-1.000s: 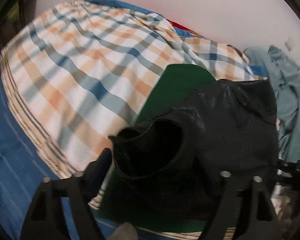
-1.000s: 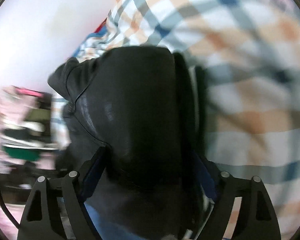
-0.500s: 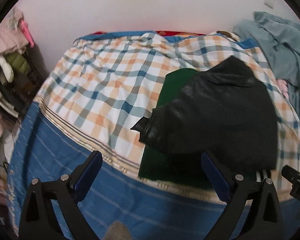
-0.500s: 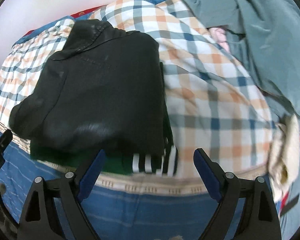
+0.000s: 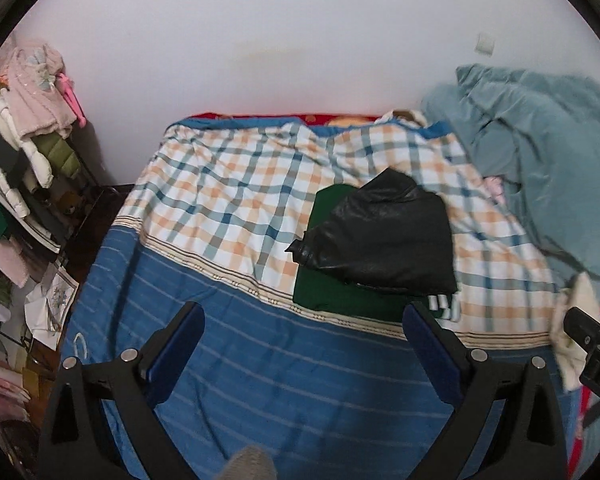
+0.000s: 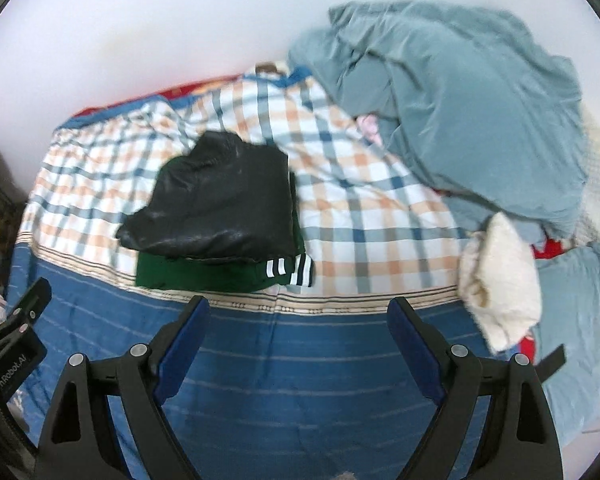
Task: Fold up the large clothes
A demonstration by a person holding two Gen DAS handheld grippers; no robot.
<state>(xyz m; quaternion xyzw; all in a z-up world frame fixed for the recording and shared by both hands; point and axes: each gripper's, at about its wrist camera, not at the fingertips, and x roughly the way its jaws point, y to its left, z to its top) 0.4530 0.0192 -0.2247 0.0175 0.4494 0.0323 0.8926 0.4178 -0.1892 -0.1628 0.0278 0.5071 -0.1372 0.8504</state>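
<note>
A folded black leather jacket [image 5: 384, 240] lies on top of a folded green garment [image 5: 328, 292] with black-and-white striped cuffs [image 5: 444, 306], on the checked bedspread [image 5: 236, 196]. The jacket also shows in the right wrist view [image 6: 220, 208], as do the green garment [image 6: 196, 274] and the striped cuffs [image 6: 290, 270]. My left gripper [image 5: 300, 350] is open and empty, pulled back over the blue striped part of the bed. My right gripper [image 6: 298, 340] is open and empty, also back from the stack.
A crumpled teal blanket [image 6: 440, 108] is heaped at the bed's right. A cream garment [image 6: 500, 276] lies at the right edge. A rack of clothes [image 5: 24, 152] stands left of the bed. A white wall [image 5: 280, 40] is behind.
Both grippers have let go of the black jacket, opened, and pulled back and up from it. The jacket now rests folded on the green garment.
</note>
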